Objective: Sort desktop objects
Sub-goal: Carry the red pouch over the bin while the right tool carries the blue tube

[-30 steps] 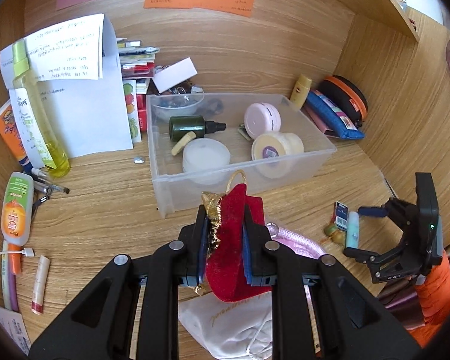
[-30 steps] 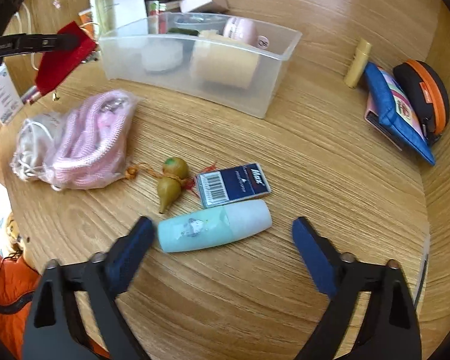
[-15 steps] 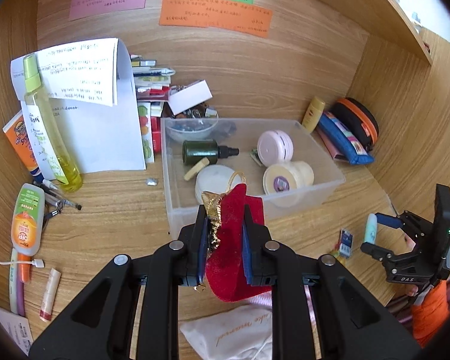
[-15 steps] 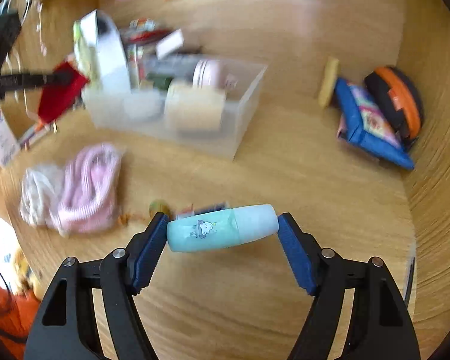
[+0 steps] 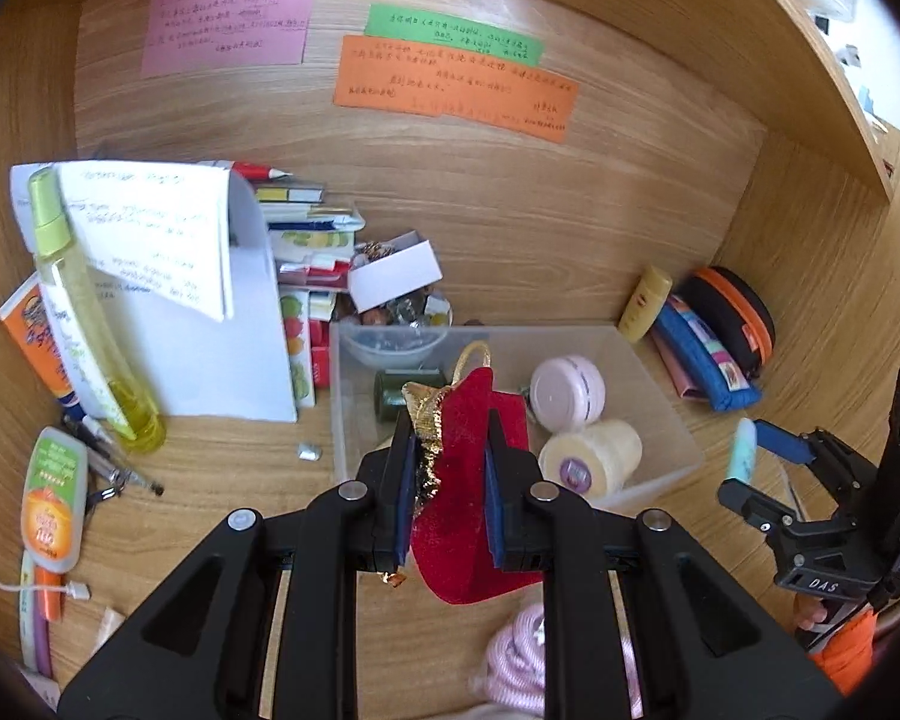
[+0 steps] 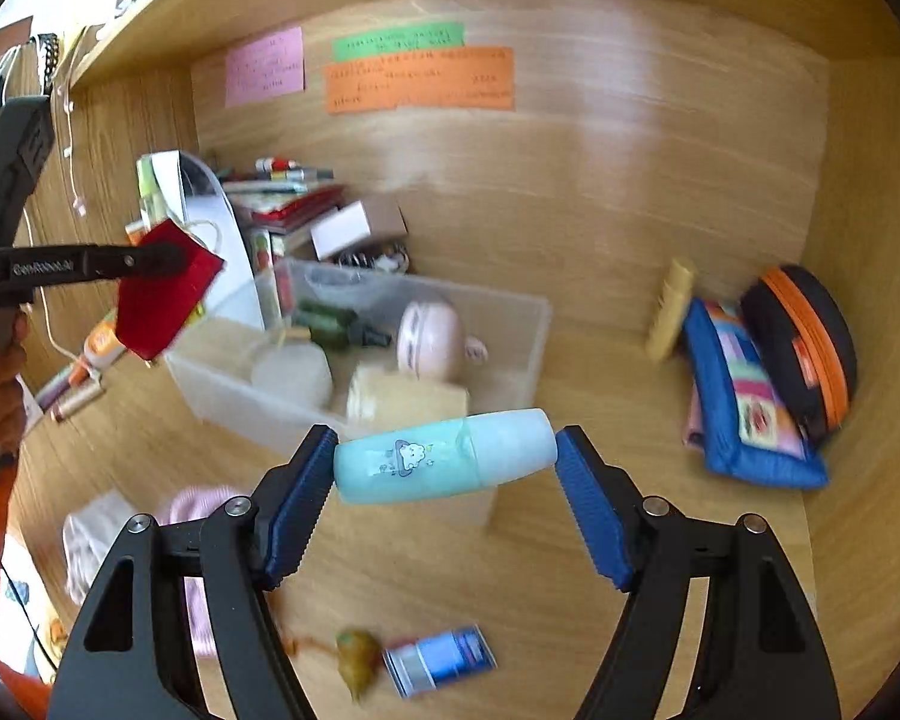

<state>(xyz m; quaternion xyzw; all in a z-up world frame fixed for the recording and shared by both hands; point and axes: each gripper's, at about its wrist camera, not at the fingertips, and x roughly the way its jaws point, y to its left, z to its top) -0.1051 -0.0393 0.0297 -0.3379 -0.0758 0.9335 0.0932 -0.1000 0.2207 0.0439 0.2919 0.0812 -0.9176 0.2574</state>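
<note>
Left gripper (image 5: pixel 447 501) clamped tight on soft, light red pouch (image 5: pixel 471 480); right gripper (image 6: pixel 444 480) spread wide, pinching slick mint bottle (image 6: pixel 444 456) end-to-end, prob slippy, mid-body grip safer.

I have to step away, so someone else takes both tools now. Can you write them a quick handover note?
Left tool: shut on the red velvet pouch with gold trim, held above the clear plastic bin.
Right tool: clamped end to end on the mint-green capped tube, lifted off the desk.
Done: jars and a bottle lie in the bin.
Left: drop both; the pink cord bundle and blue card box remain.
</note>
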